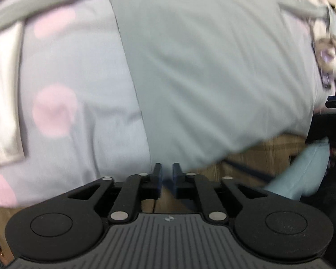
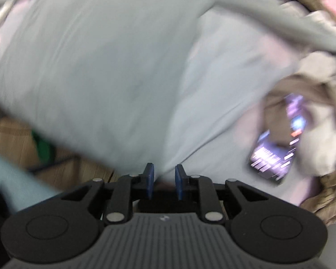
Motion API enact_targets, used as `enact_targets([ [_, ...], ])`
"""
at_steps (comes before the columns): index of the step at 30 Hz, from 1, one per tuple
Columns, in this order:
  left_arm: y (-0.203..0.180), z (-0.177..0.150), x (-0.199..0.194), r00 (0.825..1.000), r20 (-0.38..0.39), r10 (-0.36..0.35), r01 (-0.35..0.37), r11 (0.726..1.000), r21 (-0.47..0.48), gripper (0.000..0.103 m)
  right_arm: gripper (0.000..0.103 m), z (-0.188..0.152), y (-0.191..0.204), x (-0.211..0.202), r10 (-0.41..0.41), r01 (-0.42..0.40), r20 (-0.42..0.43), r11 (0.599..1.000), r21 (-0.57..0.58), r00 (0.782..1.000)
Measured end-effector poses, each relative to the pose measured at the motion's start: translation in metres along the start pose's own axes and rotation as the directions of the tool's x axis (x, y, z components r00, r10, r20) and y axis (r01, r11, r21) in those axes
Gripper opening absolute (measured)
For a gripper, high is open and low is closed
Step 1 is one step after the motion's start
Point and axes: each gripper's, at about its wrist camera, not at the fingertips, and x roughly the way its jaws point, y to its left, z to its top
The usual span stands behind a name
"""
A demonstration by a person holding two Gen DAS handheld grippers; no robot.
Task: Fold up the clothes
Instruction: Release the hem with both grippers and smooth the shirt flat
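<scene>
A pale grey garment (image 1: 212,71) lies spread over a lilac sheet with pink dots (image 1: 62,103), its near hem reaching the bed's edge, where a wooden floor (image 1: 253,154) shows below. The left gripper (image 1: 167,174) pinches that hem between nearly closed fingers. The right gripper (image 2: 162,179) sits at the hem too; blur hides whether it grips. A lit phone (image 2: 277,143) lies beside crumpled beige clothes (image 2: 320,134).
</scene>
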Motion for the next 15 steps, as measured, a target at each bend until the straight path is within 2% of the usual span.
enact_targets([
  [3, -0.002, 0.017, -0.003, 0.998, 0.056, -0.002, 0.003, 1.000, -0.023, 0.012, 0.023, 0.021, -0.030, -0.019, -0.059, 0.047, 0.109, 0.993, 0.112, 0.992],
  [5, -0.003, 0.029, -0.004, 0.996, 0.093, -0.001, 0.004, 0.999, -0.039, 0.013, 0.023, 0.033, -0.050, -0.031, -0.124, 0.092, 0.174, 0.979, 0.181, 0.977],
  [9, -0.001, 0.056, -0.013, 0.988, 0.153, 0.002, 0.008, 0.998, -0.066, 0.015, 0.023, 0.041, -0.068, -0.040, -0.284, 0.203, 0.294, 0.939, 0.278, 0.913],
  [12, 0.004, 0.076, -0.022, 0.983, 0.182, 0.004, 0.012, 0.996, -0.089, 0.016, 0.038, 0.049, -0.099, -0.040, -0.369, 0.255, 0.348, 0.908, 0.333, 0.862],
  [15, 0.013, 0.095, -0.038, 0.980, 0.201, 0.006, 0.016, 0.994, -0.105, 0.017, 0.040, 0.061, -0.116, -0.034, -0.427, 0.307, 0.366, 0.888, 0.343, 0.827],
])
